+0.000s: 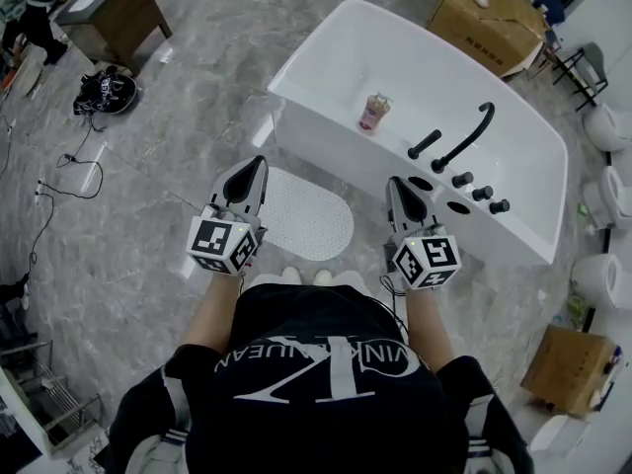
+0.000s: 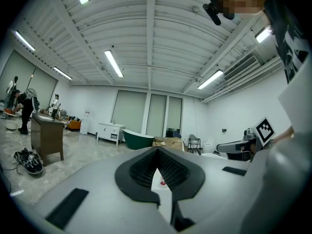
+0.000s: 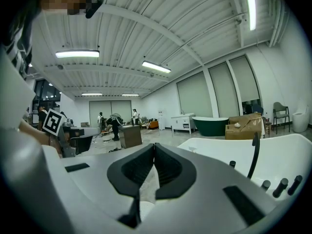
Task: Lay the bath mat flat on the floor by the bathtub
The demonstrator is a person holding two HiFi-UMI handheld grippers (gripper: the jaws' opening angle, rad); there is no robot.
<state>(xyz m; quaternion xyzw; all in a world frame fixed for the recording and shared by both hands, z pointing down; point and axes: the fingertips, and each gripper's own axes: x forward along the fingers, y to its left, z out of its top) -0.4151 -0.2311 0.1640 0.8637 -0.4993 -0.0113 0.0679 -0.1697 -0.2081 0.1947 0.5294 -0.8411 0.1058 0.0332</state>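
My left gripper [image 1: 253,170] and right gripper [image 1: 398,187] are closed and empty. The bath mat [image 1: 306,217] lies below, between them, nearer the left.

White dimpled bath mat [image 1: 306,220], white bathtub [image 1: 331,151], black faucet [image 1: 464,143], grey marbled floor [image 1: 168,186], brown cardboard box [image 1: 489,28]
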